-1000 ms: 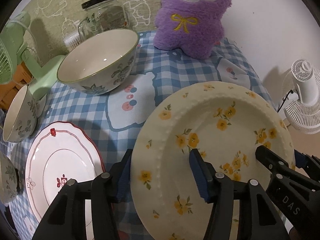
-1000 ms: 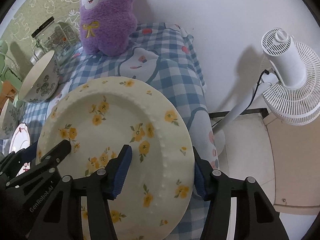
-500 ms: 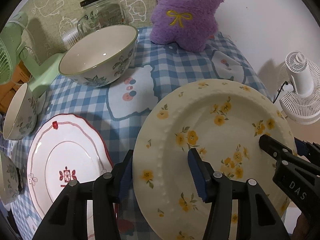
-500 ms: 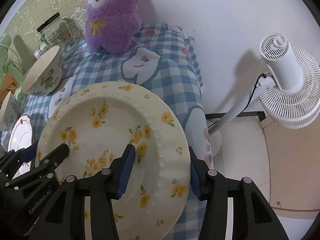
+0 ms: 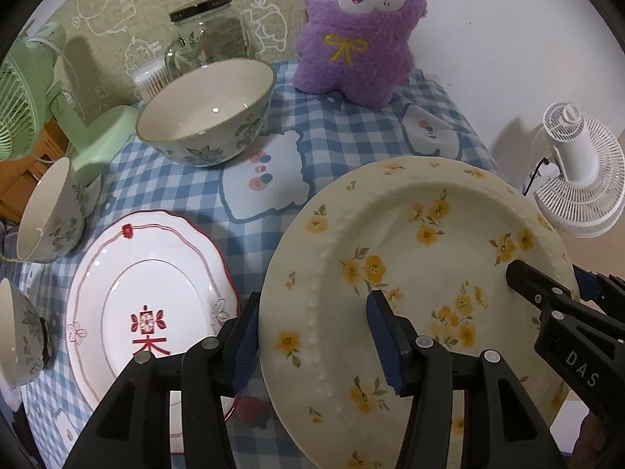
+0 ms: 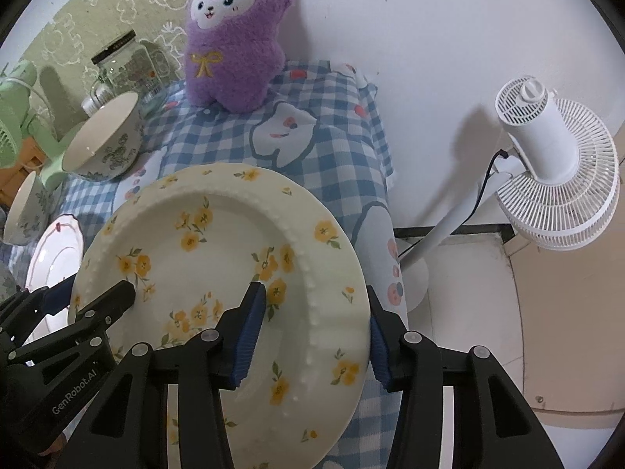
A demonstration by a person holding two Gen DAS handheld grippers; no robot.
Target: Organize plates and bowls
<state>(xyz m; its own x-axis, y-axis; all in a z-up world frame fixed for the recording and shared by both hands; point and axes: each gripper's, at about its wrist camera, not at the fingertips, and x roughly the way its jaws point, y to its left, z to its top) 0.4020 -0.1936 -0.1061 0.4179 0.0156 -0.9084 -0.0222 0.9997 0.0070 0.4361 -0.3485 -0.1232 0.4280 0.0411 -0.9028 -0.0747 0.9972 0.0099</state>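
step: yellow plate (image 5: 422,273) lifted off table's right edge, my left gripper (image 5: 312,336) and right gripper (image 6: 312,328) clamping opposite rims.
next: I'd stack it on red-rimmed plate (image 5: 148,293).

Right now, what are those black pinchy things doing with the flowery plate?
A person is tidying dishes. Both grippers grip the yellow-flower plate by opposite rims: the left gripper and the right gripper. It is tilted above the checked tablecloth, beside the red-trimmed plate. The big bowl waits behind.

A home: checked tablecloth (image 5: 351,144), plush toy (image 5: 359,31), glass jar (image 5: 207,35), and white fan (image 6: 554,164).
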